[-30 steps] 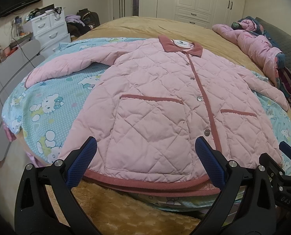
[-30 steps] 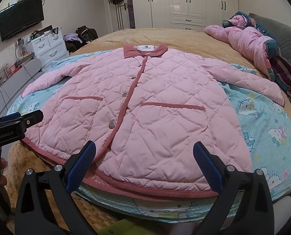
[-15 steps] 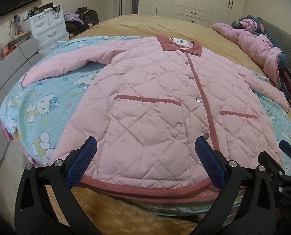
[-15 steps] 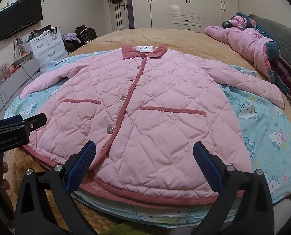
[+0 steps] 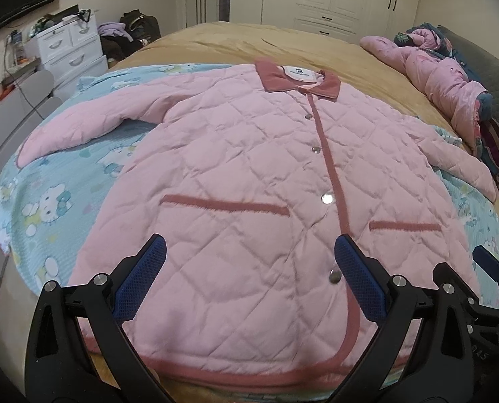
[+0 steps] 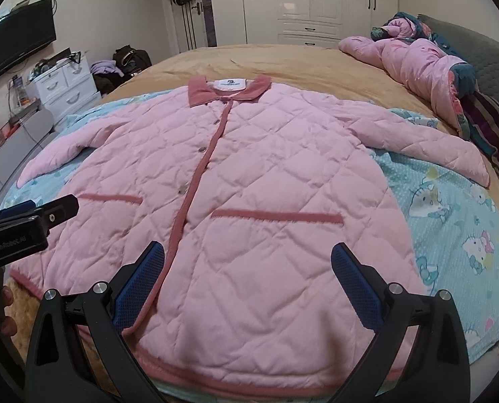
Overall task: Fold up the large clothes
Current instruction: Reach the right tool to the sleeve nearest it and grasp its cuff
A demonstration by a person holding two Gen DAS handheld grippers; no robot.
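A pink quilted jacket (image 5: 249, 174) with a darker pink collar, placket and pocket trims lies flat and buttoned on the bed, front up, sleeves spread to both sides. It also shows in the right wrist view (image 6: 249, 184). My left gripper (image 5: 249, 278) is open and empty, hovering over the lower left front near the hem. My right gripper (image 6: 247, 278) is open and empty over the lower right front. The left gripper's body (image 6: 24, 225) shows at the left edge of the right wrist view.
A blue cartoon-print sheet (image 5: 48, 194) lies under the jacket on a tan bedspread (image 5: 236, 43). A bundled pink quilt (image 6: 417, 67) and dark pillows lie at the far right. White drawers (image 5: 71, 50), a wall TV and wardrobes stand beyond the bed.
Both grippers have moved forward over the jacket's hem, so the jacket looks closer and the hem sits lower in both views. Both stay open.
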